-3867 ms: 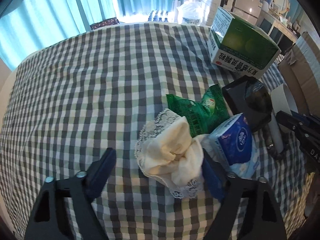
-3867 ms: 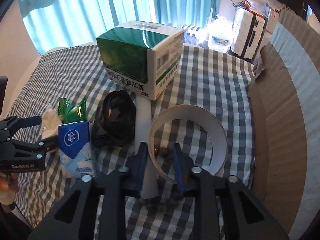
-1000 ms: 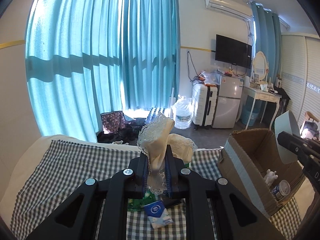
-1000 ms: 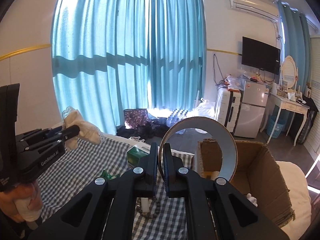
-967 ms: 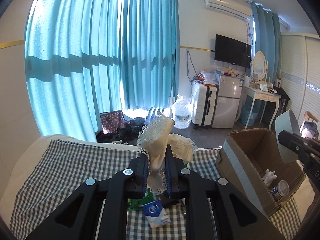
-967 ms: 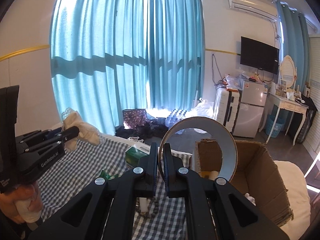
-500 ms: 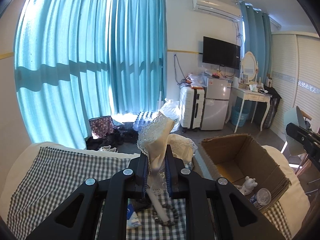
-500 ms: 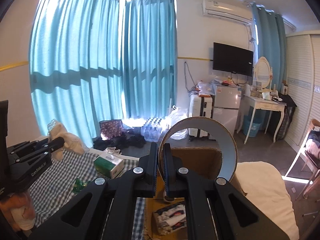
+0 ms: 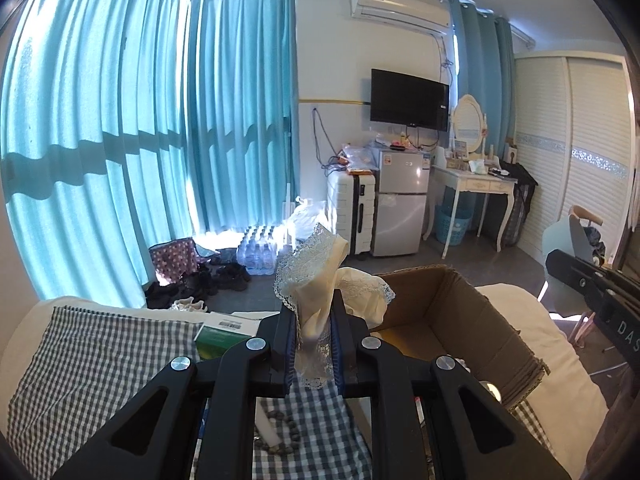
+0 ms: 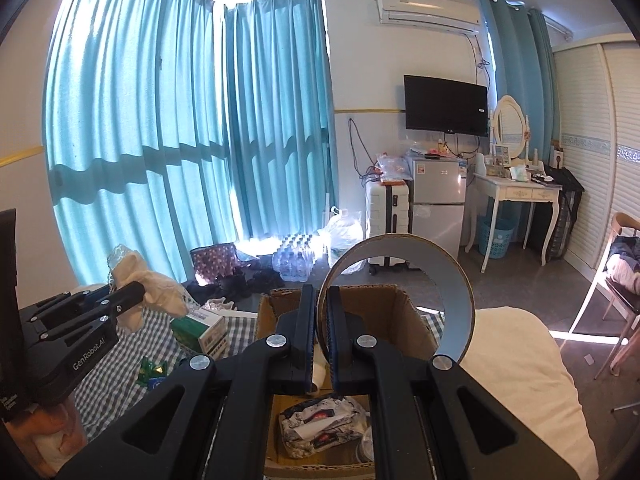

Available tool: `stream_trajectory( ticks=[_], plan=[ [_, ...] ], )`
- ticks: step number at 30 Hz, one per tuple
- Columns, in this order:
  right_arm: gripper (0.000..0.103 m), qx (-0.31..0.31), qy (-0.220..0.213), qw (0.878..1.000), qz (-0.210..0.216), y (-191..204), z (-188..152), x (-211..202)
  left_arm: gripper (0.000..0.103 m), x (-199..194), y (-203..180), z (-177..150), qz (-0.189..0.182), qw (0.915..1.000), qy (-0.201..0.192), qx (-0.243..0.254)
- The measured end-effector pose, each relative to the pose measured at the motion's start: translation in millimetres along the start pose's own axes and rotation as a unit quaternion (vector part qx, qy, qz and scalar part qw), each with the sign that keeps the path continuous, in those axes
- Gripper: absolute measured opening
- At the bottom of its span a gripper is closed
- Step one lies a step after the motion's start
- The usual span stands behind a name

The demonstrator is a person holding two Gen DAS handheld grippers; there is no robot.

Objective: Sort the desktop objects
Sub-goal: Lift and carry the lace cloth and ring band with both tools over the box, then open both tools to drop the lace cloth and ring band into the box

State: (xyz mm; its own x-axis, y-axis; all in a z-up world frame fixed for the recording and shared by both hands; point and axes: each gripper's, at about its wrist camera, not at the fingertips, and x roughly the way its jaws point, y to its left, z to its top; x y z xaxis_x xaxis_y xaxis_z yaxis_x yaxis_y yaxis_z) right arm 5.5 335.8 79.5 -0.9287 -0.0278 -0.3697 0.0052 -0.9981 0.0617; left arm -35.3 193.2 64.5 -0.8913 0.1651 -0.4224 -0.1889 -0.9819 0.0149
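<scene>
The desk (image 9: 84, 354), spread with a green-and-white checked cloth, carried what was not yet sorted. At its right edge stood the open brown cardboard box (image 10: 384, 300), mouth upward, evidently placed there as the bin for the sorting; a crumpled foil-like packet (image 10: 320, 424) lay in it.

On the desk, the green-and-white carton (image 10: 198, 330) sat near the box's left wall, and a string of dark round beads (image 9: 280, 434) lay below the left claw.

The wide grey-white cardboard ring (image 10: 452, 296) was held over the box mouth, upright, its wall pinched between the closed fingers of the right claw (image 10: 319, 344). Gripping the wall rather than spanning the hoop was probably the only hold narrow jaws allow, and from there a simple release should drop it inside.

The cream cloth with lace trim (image 9: 320, 276) was bunched and squeezed in the closed left claw (image 9: 314, 344), raised above the desk just left of the box, probably waiting its turn so the two claws would not crowd the opening.
</scene>
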Motion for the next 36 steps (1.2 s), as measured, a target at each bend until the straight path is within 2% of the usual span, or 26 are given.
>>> stream_trajectory(
  ticks=[9, 17, 29, 36],
  plan=[
    [0.005, 0.006, 0.020, 1.000, -0.010, -24.4, -7.6, 10.2, 0.015, 22.1, -36.0, 9.2, -0.021, 0.9996, 0.001, 0.019],
    [0.005, 0.017, 0.054, 0.998, -0.001, -41.8, -22.9, 36.3, 0.015, 60.6, -52.2, 2.1, -0.035, 0.9986, 0.033, 0.023],
    [0.005, 0.010, 0.139, 0.990, 0.006, -53.7, -52.1, 94.9, 0.015, 128.7, -82.8, -22.9, -0.067, 0.9915, 0.104, 0.040],
    [0.005, 0.023, 0.196, 0.980, 0.004, -67.7, -73.2, 120.6, 0.015, 157.6, -96.4, -42.3, -0.063, 0.9845, 0.152, 0.062]
  ],
)
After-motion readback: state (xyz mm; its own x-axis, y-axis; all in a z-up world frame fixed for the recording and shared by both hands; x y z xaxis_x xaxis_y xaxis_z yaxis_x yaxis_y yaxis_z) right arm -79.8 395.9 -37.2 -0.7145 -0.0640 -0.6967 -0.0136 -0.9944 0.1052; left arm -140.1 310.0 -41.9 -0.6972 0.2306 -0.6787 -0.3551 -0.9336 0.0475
